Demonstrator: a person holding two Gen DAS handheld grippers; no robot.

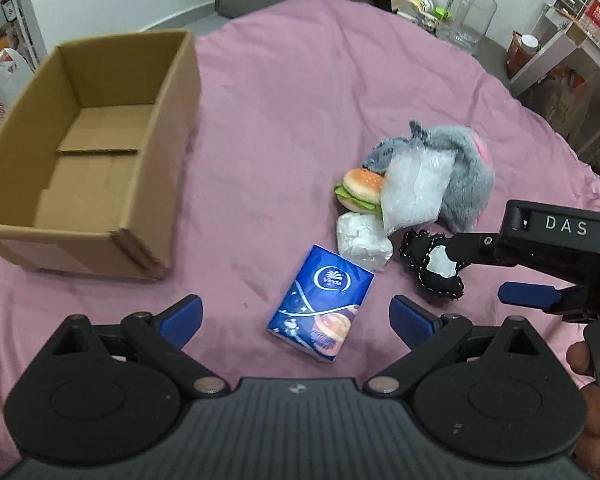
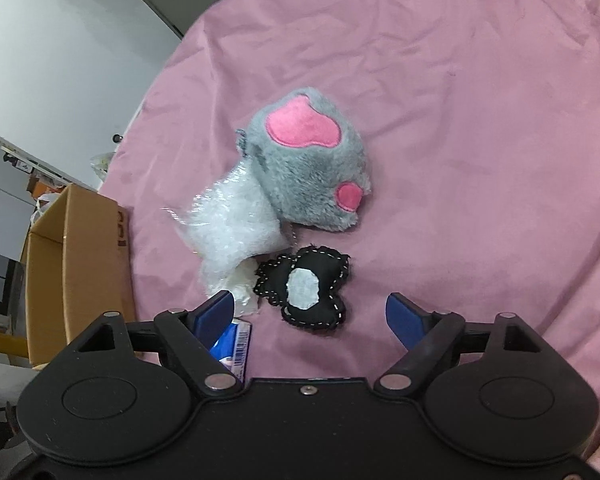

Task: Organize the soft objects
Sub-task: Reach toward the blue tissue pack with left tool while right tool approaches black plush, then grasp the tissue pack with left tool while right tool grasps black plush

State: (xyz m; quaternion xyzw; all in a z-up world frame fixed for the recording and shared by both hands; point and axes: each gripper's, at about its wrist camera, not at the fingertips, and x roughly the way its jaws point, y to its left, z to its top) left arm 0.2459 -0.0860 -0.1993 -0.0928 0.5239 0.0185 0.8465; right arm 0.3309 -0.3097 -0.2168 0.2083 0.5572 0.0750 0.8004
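On a pink bedsheet point(image 1: 300, 80) sat an open brown cardboard box point(image 1: 100, 140), at about ten o'clock from the left gripper point(image 1: 296, 316) in the left wrist view. That gripper's blue-padded jaws stood spread wide with nothing between them except the near end of a blue plastic-wrapped tissue pack point(image 1: 320, 300), which lay flat on the sheet at twelve o'clock, untouched by either pad.

Past the pack, towards one o'clock, the soft things lay bunched together: a crumpled white wad in clear wrap point(image 1: 362, 242), a small plush hamburger with green lettuce point(image 1: 360, 192), a clear plastic bag of white filling point(image 1: 414, 188) leaning on a grey furry plush paw with pink pads point(image 1: 464, 176), and a black heart-shaped fabric cushion with white stitching and a pale patch point(image 1: 432, 268). The wad touched the burger and the bag; the cushion lay just beside the wad, at its three o'clock.

The right gripper point(image 2: 312, 312) hovered with its jaws spread, holding nothing. In the right wrist view the black cushion point(image 2: 304, 292) lay at twelve o'clock, just ahead of the gap between the pads and touching neither. The grey paw point(image 2: 308, 172) sat beyond it, the clear bag point(image 2: 232, 220) at eleven o'clock, and the box point(image 2: 76, 264) well off at nine o'clock
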